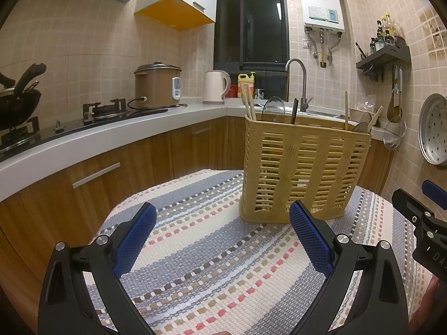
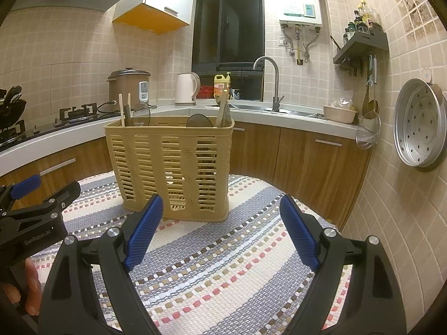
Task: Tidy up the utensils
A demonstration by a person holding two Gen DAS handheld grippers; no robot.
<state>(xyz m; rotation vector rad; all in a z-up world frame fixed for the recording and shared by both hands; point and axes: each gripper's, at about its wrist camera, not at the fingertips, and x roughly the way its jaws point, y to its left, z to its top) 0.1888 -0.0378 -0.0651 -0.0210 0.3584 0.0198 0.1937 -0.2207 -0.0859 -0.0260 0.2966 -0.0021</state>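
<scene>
Left cam first: my left claw (image 1: 220,224) is spread wide with nothing between its two blue pads, hovering over the striped mat (image 1: 195,265). The tan slotted basket (image 1: 304,167) stands upright on the mat just ahead and a bit right of that claw. Sticking out of it I count two pale chopsticks (image 1: 248,106) at the left end, a clear ladle (image 1: 273,107), a black handle (image 1: 294,111) and a few more wooden and dark utensil ends at the right end; I can't tell the compartments apart from here. My right claw (image 1: 413,209) pokes in at the right edge, with "DA" readable on its body. Far ahead on the wall is a white water heater (image 1: 321,2); its label is too small to read.

Right cam: the right claw (image 2: 222,212) is also wide open and empty above the mat. The basket sits straight ahead, slightly left, close to the left fingertip. Here I see two wooden sticks, the clear ladle, a dark spoon and a wooden spatula poking out. The left claw (image 2: 42,195) is off to the left, its body printed "GenRobot.AI". One rice cooker (image 2: 130,85), one kettle (image 2: 187,88) and one yellow soap bottle (image 2: 222,85) stand on the counter (image 2: 167,110) behind.
</scene>
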